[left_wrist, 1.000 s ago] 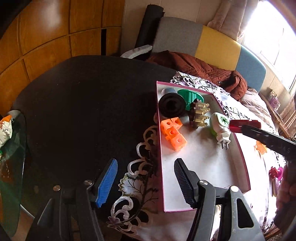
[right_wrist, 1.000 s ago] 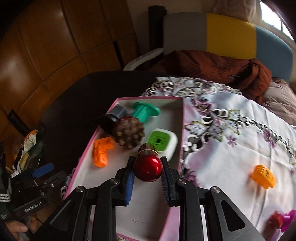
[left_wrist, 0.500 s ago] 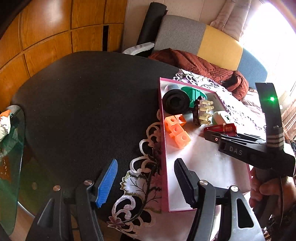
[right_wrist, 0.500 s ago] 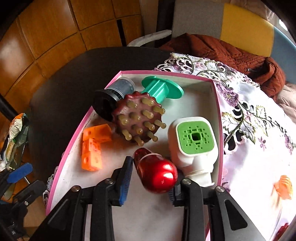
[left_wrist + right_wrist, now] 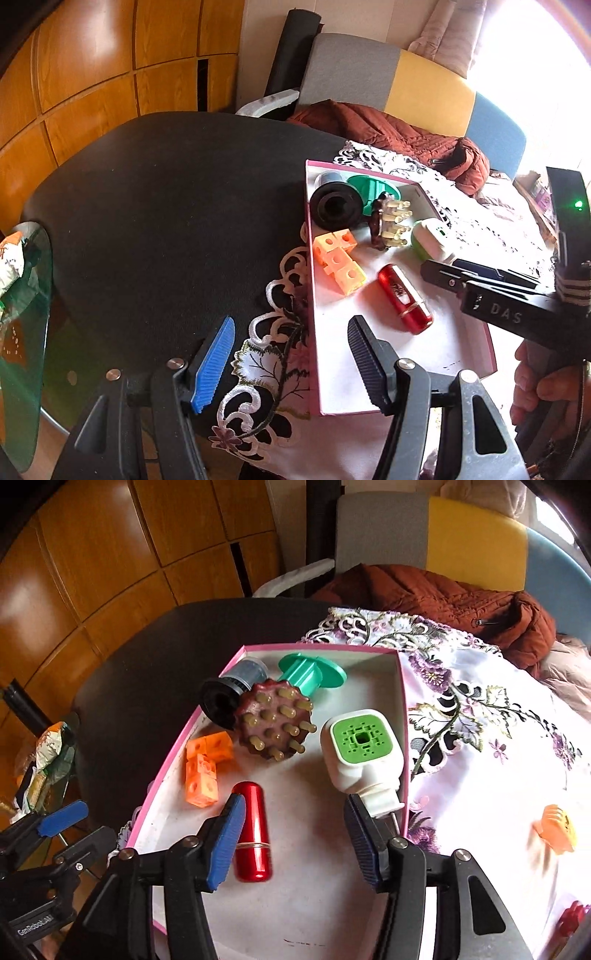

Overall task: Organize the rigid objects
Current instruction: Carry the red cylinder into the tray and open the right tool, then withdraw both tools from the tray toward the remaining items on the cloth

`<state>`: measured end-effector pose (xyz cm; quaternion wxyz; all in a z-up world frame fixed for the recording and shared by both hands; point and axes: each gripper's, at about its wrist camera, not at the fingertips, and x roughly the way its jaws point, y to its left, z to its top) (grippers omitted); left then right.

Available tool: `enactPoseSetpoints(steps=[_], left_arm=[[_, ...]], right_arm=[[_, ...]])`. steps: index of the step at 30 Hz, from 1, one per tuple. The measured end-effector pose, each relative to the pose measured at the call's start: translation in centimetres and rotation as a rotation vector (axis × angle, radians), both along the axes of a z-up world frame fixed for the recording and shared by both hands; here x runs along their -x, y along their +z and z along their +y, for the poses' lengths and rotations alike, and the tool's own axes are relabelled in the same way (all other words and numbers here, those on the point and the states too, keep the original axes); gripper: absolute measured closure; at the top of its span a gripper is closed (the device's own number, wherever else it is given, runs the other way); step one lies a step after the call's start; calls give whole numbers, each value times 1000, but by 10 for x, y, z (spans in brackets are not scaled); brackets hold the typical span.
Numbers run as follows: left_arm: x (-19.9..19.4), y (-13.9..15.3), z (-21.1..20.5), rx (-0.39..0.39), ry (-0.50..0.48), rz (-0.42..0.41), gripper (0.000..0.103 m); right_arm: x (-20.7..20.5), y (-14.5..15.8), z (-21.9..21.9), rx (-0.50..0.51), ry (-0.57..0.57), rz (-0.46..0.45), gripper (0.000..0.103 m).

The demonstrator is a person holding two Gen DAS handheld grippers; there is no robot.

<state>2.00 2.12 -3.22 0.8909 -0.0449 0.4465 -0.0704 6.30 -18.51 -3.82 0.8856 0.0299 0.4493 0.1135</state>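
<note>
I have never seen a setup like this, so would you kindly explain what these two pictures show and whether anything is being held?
There is no robot here: a person carries a hand-held gripper in each hand, and each has a wide-angle camera looking along its two fingers. One picture is from the left hand-held gripper, the other from the right hand-held gripper.

On the table, partly covered by an embroidered cloth, sits a pink-edged box. In it lie a red cylinder, orange cubes, a brown studded massager, a black spool, a green reel and a white-and-green plug-in device. An orange clip lies outside on the cloth.

Nothing is held. The right jaws are opening around the red cylinder, which rests on the box floor. The left jaws stand open and empty.
</note>
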Motion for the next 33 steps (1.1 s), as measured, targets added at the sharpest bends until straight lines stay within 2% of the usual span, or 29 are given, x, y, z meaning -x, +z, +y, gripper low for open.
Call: enactPoseSetpoints(steps=[8, 17, 25, 33], left_arm=[[4, 5, -10, -16, -29, -14, 38], [8, 7, -23, -35, -66, -19, 38], [11, 10, -38, -57, -107, -28, 38], [15, 16, -63, -75, -181, -43, 38]], right_arm=[[16, 16, -17, 8, -36, -59, 44], [34, 29, -56, 1, -126, -99, 39], [50, 39, -105, 13, -232, -130, 32], [71, 50, -178, 35, -393, -155, 28]])
